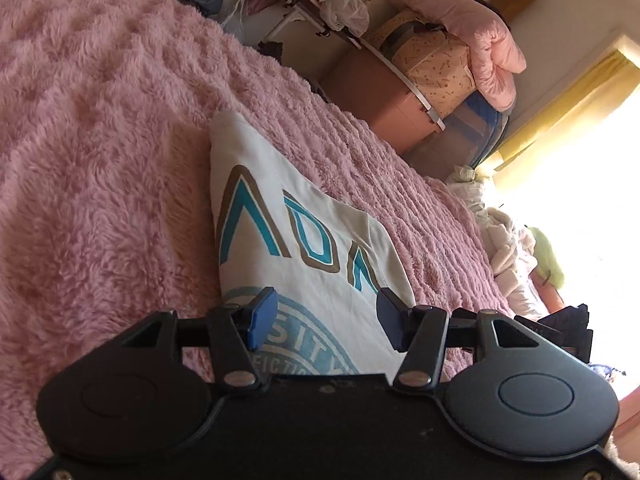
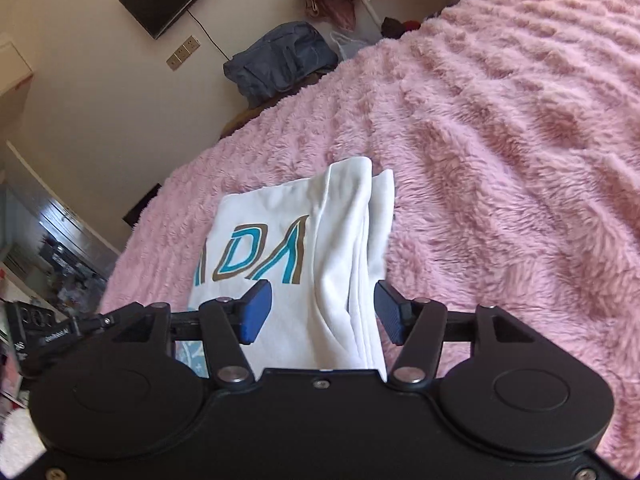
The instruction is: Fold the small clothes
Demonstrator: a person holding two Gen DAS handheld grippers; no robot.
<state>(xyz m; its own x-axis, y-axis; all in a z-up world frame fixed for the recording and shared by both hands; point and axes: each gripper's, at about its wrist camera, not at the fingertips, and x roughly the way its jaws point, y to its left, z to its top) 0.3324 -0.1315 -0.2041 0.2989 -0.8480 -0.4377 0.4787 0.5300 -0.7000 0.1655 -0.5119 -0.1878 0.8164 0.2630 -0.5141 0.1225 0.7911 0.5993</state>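
On the pink fluffy bed (image 1: 100, 140), a folded white shirt (image 1: 288, 240) lies flat; left gripper (image 1: 326, 316) and right gripper (image 2: 320, 312) hover over it, jaws spread, pinching nothing.

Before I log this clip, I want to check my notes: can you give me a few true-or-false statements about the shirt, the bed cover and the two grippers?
1. The white T-shirt with teal and brown lettering lies on a fluffy pink blanket. True.
2. The left gripper is clamped shut on the shirt. False: its jaws stand apart, the pads not pressing the cloth.
3. The right gripper has open jaws. True.
4. The shirt is spread out flat in a single layer. False: the right wrist view shows layered folds along one side.
5. A green blanket covers the bed. False: it is pink.
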